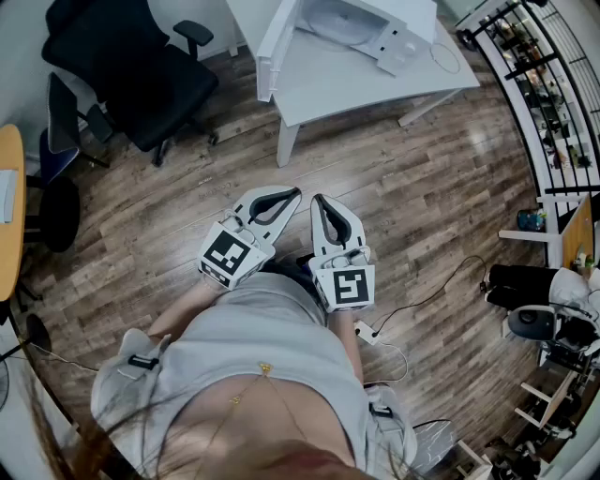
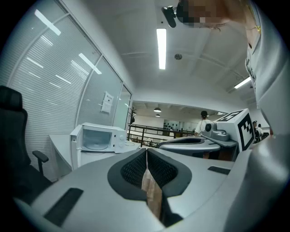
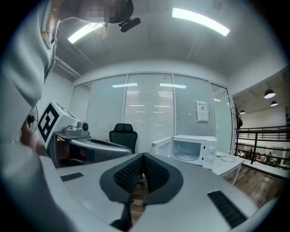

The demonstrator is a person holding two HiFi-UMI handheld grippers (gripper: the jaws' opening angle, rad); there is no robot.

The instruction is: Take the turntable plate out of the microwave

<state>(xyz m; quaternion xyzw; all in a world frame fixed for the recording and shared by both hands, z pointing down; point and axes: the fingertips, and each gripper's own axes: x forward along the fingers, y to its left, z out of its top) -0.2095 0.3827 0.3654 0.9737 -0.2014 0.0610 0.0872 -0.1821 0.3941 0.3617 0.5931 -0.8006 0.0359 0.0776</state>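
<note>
A white microwave stands on a white table at the top of the head view, its door swung open to the left. Inside it lies the pale glass turntable plate. The microwave also shows far off in the left gripper view, and the plate shows through its open front in the right gripper view. My left gripper and right gripper are held side by side over the wooden floor, well short of the table. Both are shut with nothing between the jaws.
A black office chair stands left of the table. A round wooden table edge is at the far left. A black railing with shelves runs along the right. A cable and power strip lie on the floor.
</note>
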